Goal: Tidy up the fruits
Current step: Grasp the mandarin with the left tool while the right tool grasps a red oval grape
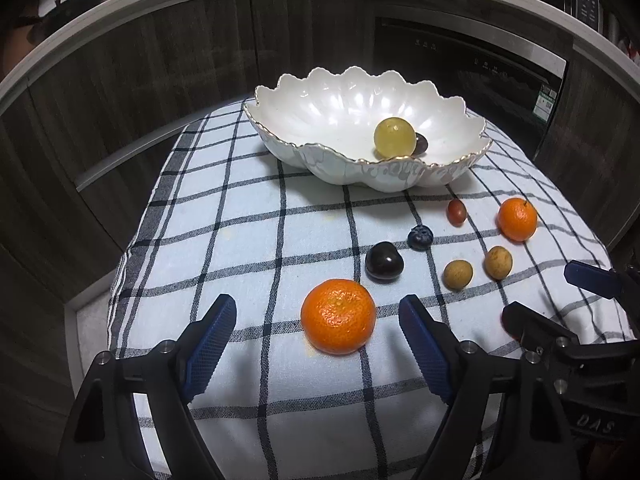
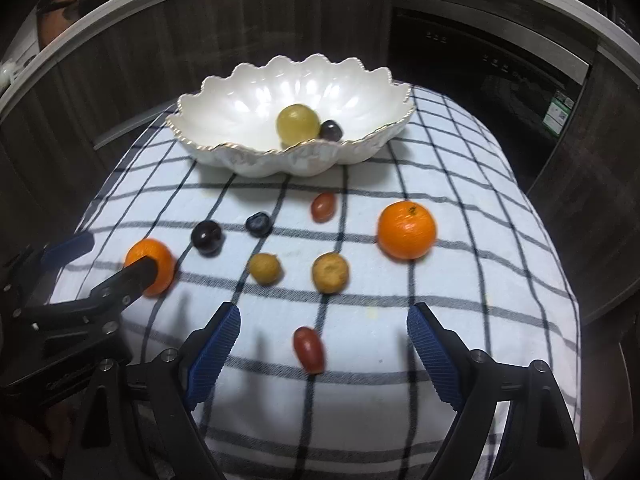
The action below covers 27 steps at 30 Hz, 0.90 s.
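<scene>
A white scalloped bowl (image 1: 320, 120) (image 2: 240, 100) at the back of the checked cloth holds a yellow-green grape (image 1: 394, 137) (image 2: 298, 123) and a dark grape (image 1: 421, 143) (image 2: 331, 130). On the cloth lie two mandarins, a dark plum, a blueberry, two brown longans and red grapes. My left gripper (image 1: 316, 336) is open, its fingers either side of the near mandarin (image 1: 338, 316) (image 2: 154, 264). My right gripper (image 2: 324, 340) is open just behind a red grape (image 2: 309, 349). The second mandarin (image 1: 517, 219) (image 2: 406, 230) lies to the right.
The dark plum (image 1: 384, 261) (image 2: 207, 237), blueberry (image 1: 420, 237) (image 2: 258, 224), two longans (image 1: 458, 275) (image 2: 330, 272) and another red grape (image 1: 456, 211) (image 2: 323, 207) sit mid-cloth. Dark wooden cabinets and an oven (image 1: 472, 76) stand behind the table. The cloth (image 1: 240, 220) drops off at its edges.
</scene>
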Motion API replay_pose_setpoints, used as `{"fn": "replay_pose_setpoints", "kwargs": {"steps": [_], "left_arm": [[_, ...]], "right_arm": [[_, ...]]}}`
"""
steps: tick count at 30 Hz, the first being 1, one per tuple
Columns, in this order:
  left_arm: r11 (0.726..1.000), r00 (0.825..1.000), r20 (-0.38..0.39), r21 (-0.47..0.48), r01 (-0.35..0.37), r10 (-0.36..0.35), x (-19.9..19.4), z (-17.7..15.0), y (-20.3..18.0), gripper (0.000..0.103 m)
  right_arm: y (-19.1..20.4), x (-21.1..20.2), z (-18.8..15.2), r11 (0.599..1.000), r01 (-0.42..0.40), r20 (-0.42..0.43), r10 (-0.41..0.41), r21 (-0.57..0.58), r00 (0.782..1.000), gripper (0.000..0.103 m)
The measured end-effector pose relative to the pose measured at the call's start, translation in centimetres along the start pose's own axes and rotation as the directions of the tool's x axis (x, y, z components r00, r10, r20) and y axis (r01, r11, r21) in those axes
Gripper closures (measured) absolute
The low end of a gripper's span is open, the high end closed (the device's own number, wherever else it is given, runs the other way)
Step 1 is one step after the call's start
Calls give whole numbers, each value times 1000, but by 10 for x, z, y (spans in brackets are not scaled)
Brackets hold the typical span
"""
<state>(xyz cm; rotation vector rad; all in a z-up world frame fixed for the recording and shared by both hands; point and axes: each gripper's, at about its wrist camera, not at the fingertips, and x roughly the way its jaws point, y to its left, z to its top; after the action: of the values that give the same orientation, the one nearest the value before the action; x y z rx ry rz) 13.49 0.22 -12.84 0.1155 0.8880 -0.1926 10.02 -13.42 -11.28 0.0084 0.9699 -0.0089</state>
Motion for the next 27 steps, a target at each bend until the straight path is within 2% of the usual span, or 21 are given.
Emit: {"fn": "replay_pose_setpoints", "kwargs": {"steps": [1,3,8,16,21,27], "left_arm": [[1000,1000,-3,1,-1,1,1,-1,0,23],[1000,1000,-9,5,0,0,4,-2,0,26],[1000,1000,-18,20,-1,1,10,-2,-2,31],[999,999,-48,30,15,-14,22,-2,-6,38],[999,997,-73,26,21,-19,29,-4,-8,43],[999,996,-86,39,33,-30,33,-5,-11,58]], "right_arm": [[2,0,-1,1000,-5,0,5,-4,1000,20],[4,1,-2,1000,-5,1,5,-11,1000,32],[5,10,-5,1000,-11,-32,11,-12,999,46],[7,15,-9,999,-20,-45,19,-32,999,55],[6,21,-13,999,-33,-67,31,-32,997,66],[1,26,-15,999,-46,-91,45,-9,995,78]]}}
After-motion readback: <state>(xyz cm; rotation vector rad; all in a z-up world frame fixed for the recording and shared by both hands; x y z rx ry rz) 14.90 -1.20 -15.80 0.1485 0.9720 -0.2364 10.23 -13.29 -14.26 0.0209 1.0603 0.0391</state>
